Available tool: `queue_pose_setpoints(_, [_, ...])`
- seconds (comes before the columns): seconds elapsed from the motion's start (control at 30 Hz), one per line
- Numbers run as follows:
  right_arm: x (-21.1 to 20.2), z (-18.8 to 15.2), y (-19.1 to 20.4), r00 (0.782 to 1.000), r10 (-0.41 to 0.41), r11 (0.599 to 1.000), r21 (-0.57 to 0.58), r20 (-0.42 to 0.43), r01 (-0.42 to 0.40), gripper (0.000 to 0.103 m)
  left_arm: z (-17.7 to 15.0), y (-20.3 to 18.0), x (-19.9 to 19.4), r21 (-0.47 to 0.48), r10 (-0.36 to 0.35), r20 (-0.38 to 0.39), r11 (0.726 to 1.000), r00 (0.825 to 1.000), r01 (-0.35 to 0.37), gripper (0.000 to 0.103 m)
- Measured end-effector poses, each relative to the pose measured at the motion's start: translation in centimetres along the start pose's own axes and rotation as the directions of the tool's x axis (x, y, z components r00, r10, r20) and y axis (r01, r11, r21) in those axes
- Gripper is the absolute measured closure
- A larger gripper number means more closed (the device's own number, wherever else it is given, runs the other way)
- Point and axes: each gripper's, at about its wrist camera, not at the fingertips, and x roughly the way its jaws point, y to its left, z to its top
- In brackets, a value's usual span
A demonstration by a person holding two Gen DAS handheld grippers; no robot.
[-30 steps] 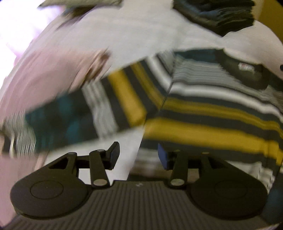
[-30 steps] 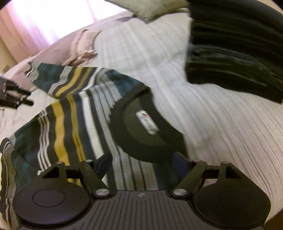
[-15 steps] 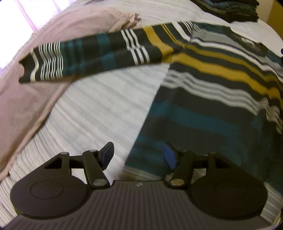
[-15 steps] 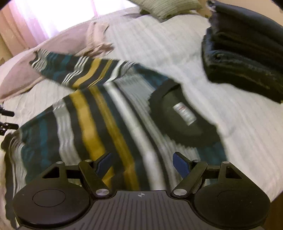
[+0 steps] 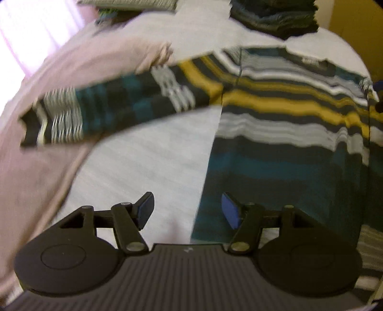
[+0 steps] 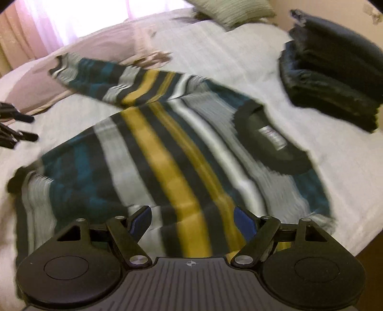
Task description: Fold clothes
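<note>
There's a small white neck label (image 6: 273, 138) inside the collar of the striped knit sweater (image 6: 167, 153), but it's way too blurred for me to read anything off it. No other writing I can make out.

The sweater itself is teal, black, grey, white and mustard-yellow bands, lying flat and face up on the pale ribbed bedspread (image 6: 239, 62). Its dark round collar (image 6: 253, 119) points toward the far side of the bed. 1 sleeve (image 5: 115, 107) is stretched out sideways, and its cuff end lies over a pinkish sheet (image 5: 36, 191) bunched along that edge.

My left gripper (image 5: 187, 210) hangs over the sweater's side seam near the hem, half over bare bedspread, blue-padded fingers spread wide with nothing between them. My right gripper (image 6: 192, 221) sits above the sweater's body, fingers also spread apart and holding nothing.

Around it: a stack of folded dark clothes (image 6: 335, 79) beyond the collar, well apart from the sweater, plus a greenish ribbed pillow (image 6: 229, 10) at the far end. Both views are motion-smeared.
</note>
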Motion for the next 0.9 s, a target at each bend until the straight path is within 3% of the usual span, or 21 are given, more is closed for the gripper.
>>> queue_pose_setpoints(0.17, [2.0, 2.4, -7.0, 0.996, -0.093, 0.993, 0.074, 0.014, 0.092, 0.025, 7.5, -1.1, 3.0, 0.09, -0.034, 0.052, 0.995, 0.998, 0.029, 0.043])
queue_pose_setpoints(0.4, [8.0, 4.2, -16.9, 0.992, -0.119, 0.985, 0.121, -0.044, 0.123, 0.025, 18.8, -4.7, 11.1, 0.235, -0.125, 0.056, 0.966, 0.991, 0.109, 0.042])
queue_pose_setpoints(0.67, [11.4, 2.6, -22.4, 0.995, 0.034, 0.968, 0.251, -0.092, -0.01, 0.025, 27.8, -10.0, 20.9, 0.382, -0.193, -0.028, 0.905, 0.981, 0.189, 0.042])
queue_pose_setpoints(0.9, [11.5, 1.6, -22.4, 0.988, 0.128, 0.965, 0.238, -0.084, -0.105, 0.025, 30.9, -11.8, 26.5, 0.504, -0.249, -0.19, 0.806, 0.95, 0.312, 0.043])
